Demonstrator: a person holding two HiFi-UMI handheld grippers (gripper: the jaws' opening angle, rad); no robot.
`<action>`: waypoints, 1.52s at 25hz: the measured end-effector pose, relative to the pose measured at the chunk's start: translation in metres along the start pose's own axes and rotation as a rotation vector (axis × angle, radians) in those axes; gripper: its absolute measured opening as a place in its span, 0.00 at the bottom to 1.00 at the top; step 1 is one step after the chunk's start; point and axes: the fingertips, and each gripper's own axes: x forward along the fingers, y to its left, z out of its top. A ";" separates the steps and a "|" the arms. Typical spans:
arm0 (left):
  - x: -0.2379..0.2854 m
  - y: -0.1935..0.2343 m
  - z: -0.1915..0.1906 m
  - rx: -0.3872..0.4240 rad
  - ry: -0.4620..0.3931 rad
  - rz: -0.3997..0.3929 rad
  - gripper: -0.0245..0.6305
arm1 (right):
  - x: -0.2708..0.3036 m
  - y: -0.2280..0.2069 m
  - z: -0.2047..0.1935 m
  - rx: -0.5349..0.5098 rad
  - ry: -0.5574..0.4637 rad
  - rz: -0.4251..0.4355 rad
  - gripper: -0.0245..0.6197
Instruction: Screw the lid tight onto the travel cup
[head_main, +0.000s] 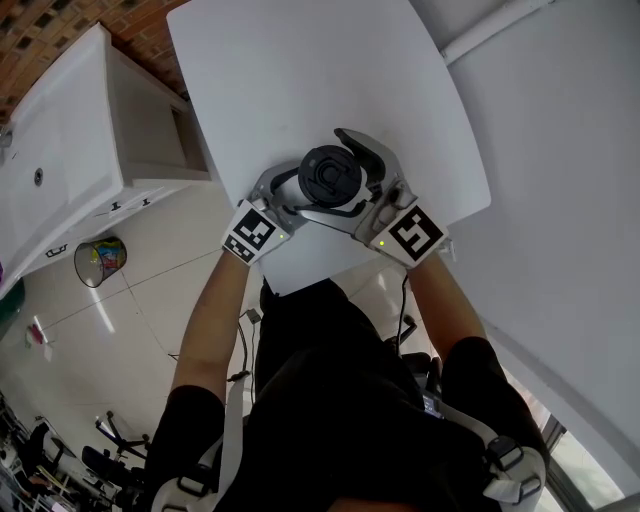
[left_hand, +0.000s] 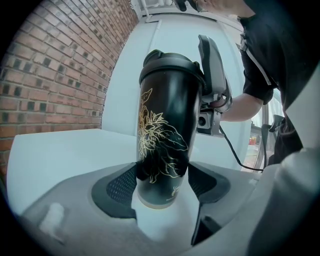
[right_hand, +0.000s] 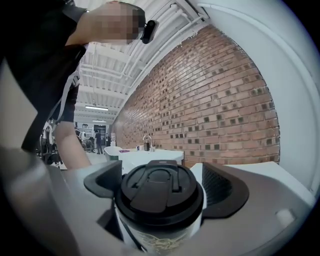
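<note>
White desk (head_main: 300, 80) fills the upper centre of the head view. The black travel cup (left_hand: 165, 125) stands upright on it mid-frame, with its lid (right_hand: 159, 192) on top. The left hand-held gripper (left_hand: 161, 182) clamps the cup's lower body, while the right hand-held gripper (right_hand: 164, 184) straddles the lid, jaws released.

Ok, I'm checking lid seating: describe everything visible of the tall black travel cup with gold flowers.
The tall black cup with gold flower print stands upright on the white table, a pale band at its base. Its black flip-tab lid sits on top. The left gripper clamps its lower body; the right gripper, jaws open, flanks the lid.
</note>
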 end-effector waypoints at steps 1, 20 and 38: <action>-0.001 0.000 0.000 -0.002 0.000 0.000 0.54 | 0.000 0.001 0.000 0.006 -0.004 -0.003 0.80; -0.002 0.001 -0.001 0.007 0.000 0.016 0.54 | -0.002 -0.009 -0.005 0.014 -0.043 -0.337 0.76; -0.041 0.011 -0.006 -0.121 0.007 0.160 0.54 | -0.062 -0.010 0.002 -0.071 0.008 -0.314 0.78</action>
